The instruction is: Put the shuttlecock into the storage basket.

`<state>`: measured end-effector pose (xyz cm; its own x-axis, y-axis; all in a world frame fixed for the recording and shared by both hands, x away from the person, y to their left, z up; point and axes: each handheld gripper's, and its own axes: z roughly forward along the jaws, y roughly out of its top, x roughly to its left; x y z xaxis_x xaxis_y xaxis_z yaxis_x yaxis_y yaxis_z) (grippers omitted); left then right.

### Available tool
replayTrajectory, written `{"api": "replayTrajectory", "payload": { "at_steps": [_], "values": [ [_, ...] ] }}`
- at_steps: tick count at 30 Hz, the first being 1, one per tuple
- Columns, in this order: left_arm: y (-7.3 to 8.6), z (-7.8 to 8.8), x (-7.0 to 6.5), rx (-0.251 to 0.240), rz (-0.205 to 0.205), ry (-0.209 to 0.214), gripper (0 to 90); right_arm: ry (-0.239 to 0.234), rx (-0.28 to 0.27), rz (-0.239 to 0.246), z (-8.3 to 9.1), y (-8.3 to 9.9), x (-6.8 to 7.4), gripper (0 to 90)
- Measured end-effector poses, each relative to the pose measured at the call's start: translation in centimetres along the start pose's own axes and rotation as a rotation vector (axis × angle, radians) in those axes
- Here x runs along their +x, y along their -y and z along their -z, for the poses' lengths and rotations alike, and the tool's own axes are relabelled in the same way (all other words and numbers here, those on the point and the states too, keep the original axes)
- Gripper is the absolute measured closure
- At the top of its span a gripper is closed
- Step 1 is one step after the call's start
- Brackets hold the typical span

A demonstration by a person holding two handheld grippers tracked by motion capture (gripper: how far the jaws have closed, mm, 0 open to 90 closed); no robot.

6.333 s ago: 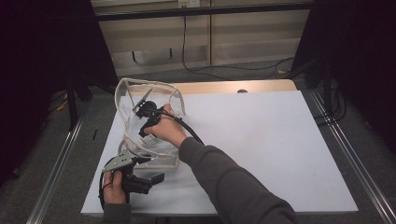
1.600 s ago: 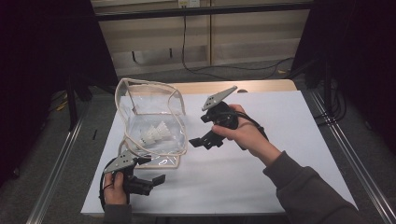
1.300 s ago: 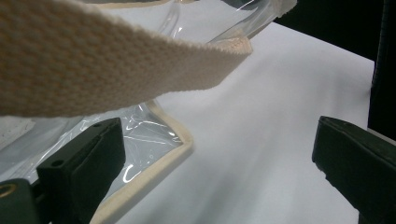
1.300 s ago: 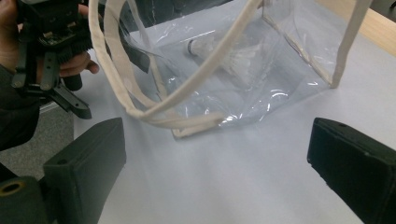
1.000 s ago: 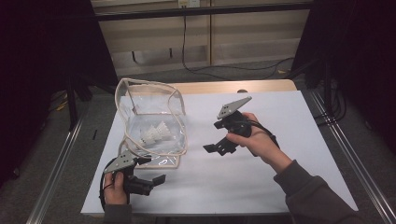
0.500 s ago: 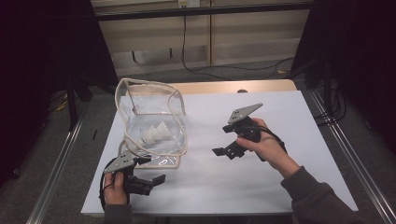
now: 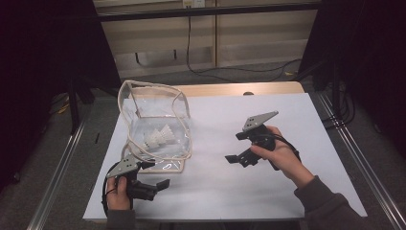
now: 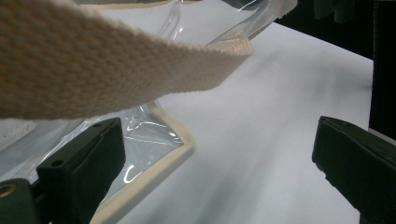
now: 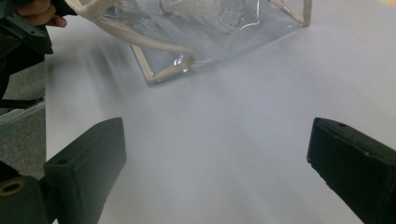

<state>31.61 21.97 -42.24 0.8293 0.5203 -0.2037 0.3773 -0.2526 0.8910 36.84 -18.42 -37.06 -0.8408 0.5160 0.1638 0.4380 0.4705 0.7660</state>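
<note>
At the lower left of the high view the left gripper (image 7: 143, 184) sits low on the table (image 7: 268, 191), its fingers (image 8: 81, 168) spread wide with nothing between them, right against the near corner of the clear bag (image 7: 155, 129). That bag stands left of centre, open at the top, with two shuttlecocks (image 7: 160, 136) lying inside on its floor. It looks light and floppy to me: thin, shiny plastic walls that would buckle and slide under a squeeze, while the cream webbing strap (image 8: 93, 60) drooping just above the left fingers looks the surest place to take hold. The shuttlecocks are featherlight and easily crushed. Further right, the right gripper (image 7: 242, 153) is also wide open and empty. A few seconds back it was reaching down into the bag; it has since drawn out and swung right, while the left gripper has stayed put.
</note>
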Motion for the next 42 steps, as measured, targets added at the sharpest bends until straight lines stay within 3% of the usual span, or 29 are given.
{"api": "replayTrajectory", "payload": {
  "at_steps": [42],
  "values": [
    [-0.1, -0.2, 0.1, 0.010, -0.007, -0.001, 2.8, 0.057, -0.040, -0.100, 3.0, 7.5, -1.7, 4.7]
  ]
}}
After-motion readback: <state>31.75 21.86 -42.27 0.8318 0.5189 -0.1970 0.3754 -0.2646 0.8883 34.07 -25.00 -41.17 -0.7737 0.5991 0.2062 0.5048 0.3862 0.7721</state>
